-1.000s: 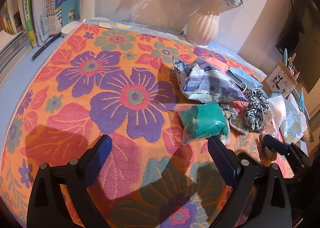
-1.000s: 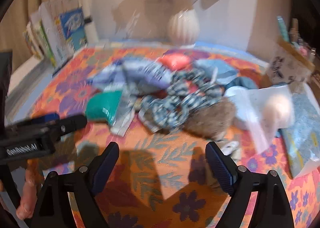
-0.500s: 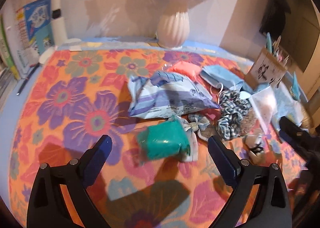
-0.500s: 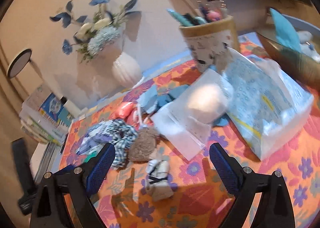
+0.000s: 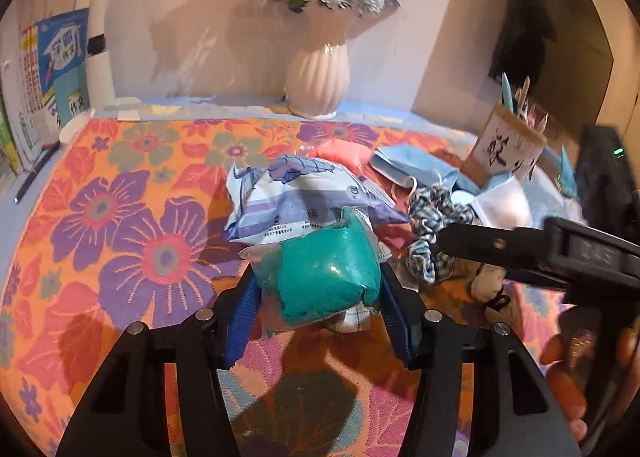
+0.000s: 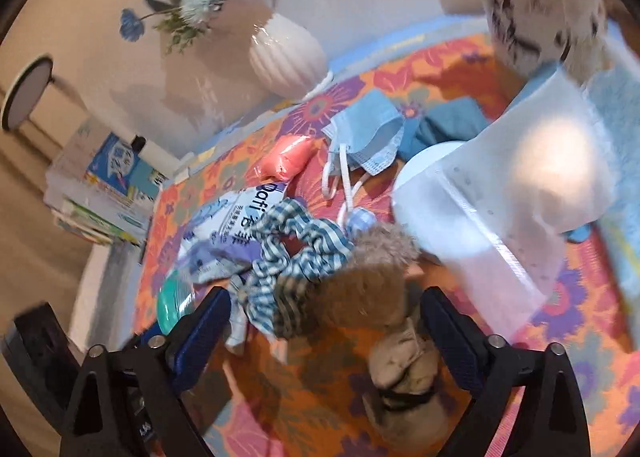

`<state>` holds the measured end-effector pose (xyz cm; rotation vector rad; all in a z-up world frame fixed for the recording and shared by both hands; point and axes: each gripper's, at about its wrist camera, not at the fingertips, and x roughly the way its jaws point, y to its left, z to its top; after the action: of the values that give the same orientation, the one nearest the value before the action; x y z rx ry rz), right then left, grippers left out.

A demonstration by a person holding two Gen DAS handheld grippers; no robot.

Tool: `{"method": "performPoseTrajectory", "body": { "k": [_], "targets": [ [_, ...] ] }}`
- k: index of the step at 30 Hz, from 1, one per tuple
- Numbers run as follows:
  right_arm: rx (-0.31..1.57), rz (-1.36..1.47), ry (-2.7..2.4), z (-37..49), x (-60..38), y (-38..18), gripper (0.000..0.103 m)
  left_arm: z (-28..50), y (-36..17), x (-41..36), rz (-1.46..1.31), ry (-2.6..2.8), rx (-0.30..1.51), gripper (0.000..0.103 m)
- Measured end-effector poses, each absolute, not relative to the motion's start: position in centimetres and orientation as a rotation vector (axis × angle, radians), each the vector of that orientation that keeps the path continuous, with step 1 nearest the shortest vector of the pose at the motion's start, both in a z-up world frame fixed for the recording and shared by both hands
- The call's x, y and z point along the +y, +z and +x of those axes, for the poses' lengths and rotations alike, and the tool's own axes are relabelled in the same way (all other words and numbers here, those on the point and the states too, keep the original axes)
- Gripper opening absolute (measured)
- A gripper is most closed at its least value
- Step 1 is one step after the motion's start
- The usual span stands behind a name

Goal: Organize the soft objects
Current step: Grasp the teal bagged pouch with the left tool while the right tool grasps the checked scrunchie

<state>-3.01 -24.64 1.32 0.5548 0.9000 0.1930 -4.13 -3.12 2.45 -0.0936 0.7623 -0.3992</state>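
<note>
At the far left, books [image 5: 60,69] were stood against the wall beside the floral cloth [image 5: 132,193] spread over the desk. Near the middle, the left claw [image 5: 316,297] was closing, with the teal packet [image 5: 328,269] between its blue pads [image 5: 240,317], which were seen touching its sides. Behind the packet a purple-striped pouch [image 5: 296,201] was lying, and a white vase [image 5: 318,77] was set at the back edge. To the right, a checked scrunchie [image 6: 296,241] and a brown furry piece [image 6: 360,289] were heaped together. The right claw [image 6: 324,321] was held wide apart just over that furry piece, with nothing gripped. Farther right lay a clear bag [image 6: 500,193].
</note>
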Motion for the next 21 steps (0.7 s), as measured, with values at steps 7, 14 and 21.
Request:
{"method": "performPoseTrajectory", "body": {
  "k": [7, 14, 21],
  "targets": [
    [0.878, 0.543, 0.190, -3.0, -24.0, 0.9, 0.045, -3.4, 2.2, -1.6, -0.196, -0.431, 0.764, 0.054],
    [0.718, 0.460, 0.247, -5.6, -23.2, 5.3, 0.040, -3.7, 2.4, -2.1, -0.168, -0.444, 0.757, 0.054],
    [0.601, 0.455, 0.263, -8.2, -24.2, 9.5, 0.040, -3.6, 2.3, -1.8, -0.176, -0.433, 0.766, 0.054]
  ]
}}
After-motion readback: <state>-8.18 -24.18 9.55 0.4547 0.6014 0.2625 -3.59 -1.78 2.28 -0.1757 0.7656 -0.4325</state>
